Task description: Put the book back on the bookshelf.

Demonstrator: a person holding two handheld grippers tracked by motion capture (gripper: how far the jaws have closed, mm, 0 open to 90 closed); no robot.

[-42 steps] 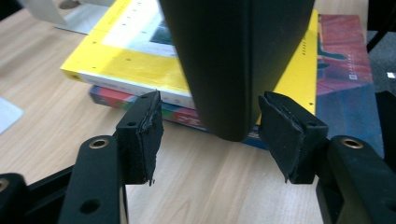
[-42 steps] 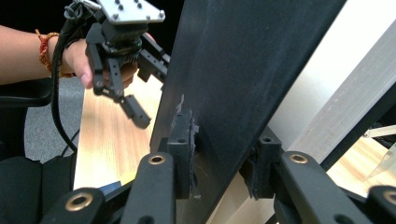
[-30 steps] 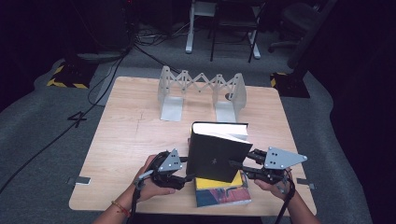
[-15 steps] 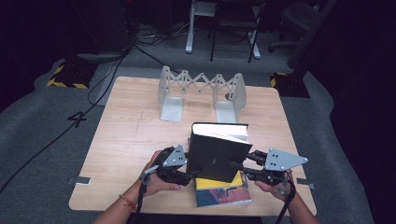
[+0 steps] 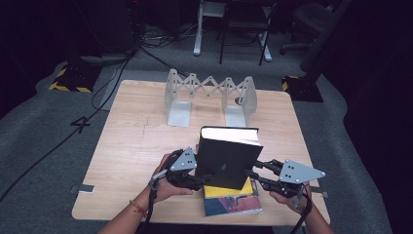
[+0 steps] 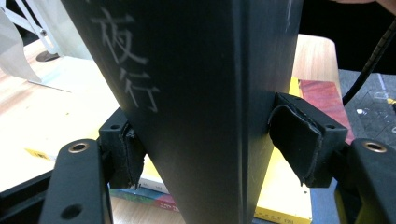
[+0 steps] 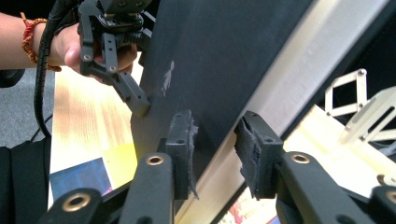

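so the left gripper (image 5: 198, 181) fingers have just been easing apart, one pad now clear of the black book (image 5: 228, 157), which stands between them while the right gripper (image 5: 254, 174) clamps its page edge.

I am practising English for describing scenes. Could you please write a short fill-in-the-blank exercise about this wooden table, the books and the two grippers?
1. The thick black hardcover book stands upright on a colourful book with a ____ cover that lies flat.
2. The left gripper and the right gripper are at opposite ____ of the black book.
3. Behind the books stands a white folding ____ on the light wooden table.

Missing words: yellow; sides; rack
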